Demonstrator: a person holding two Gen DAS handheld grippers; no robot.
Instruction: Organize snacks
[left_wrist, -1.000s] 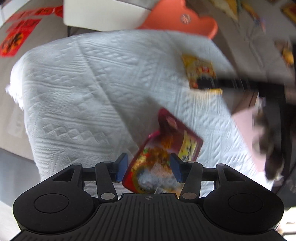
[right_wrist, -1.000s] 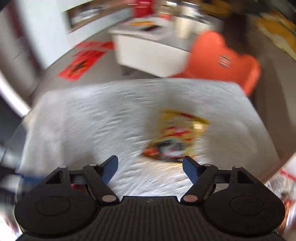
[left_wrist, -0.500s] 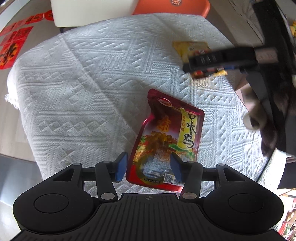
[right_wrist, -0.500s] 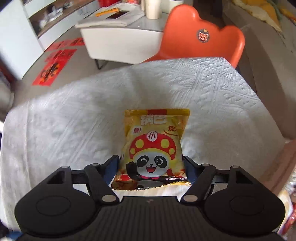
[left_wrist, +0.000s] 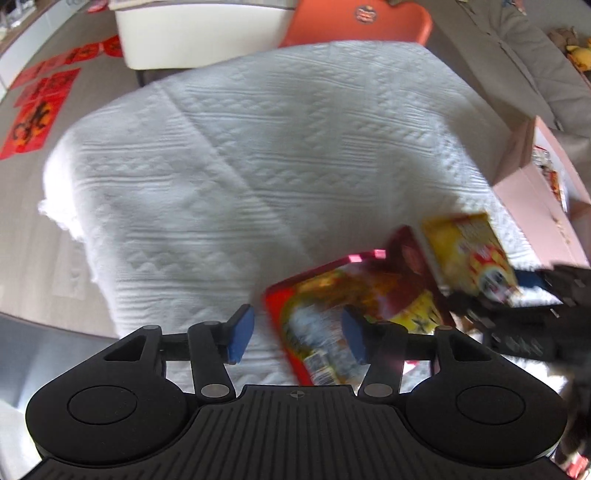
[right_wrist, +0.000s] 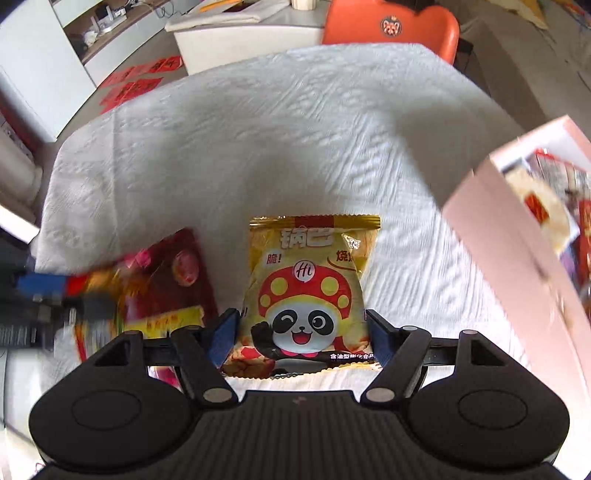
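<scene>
Yellow panda-print snack packet (right_wrist: 308, 291), lower centre of frame on the white tablecloth (right_wrist: 258, 147), long axis vertical, top seam uppermost, clamped in the right gripper (right_wrist: 301, 338); left gripper (left_wrist: 297, 334) jaws opening astride the red snack pouch (left_wrist: 332, 314).

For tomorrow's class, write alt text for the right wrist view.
A yellow panda snack bag lies on a white tablecloth between the right gripper's jaws. A blurred red snack bag lies left; a pink box stands right.
</scene>
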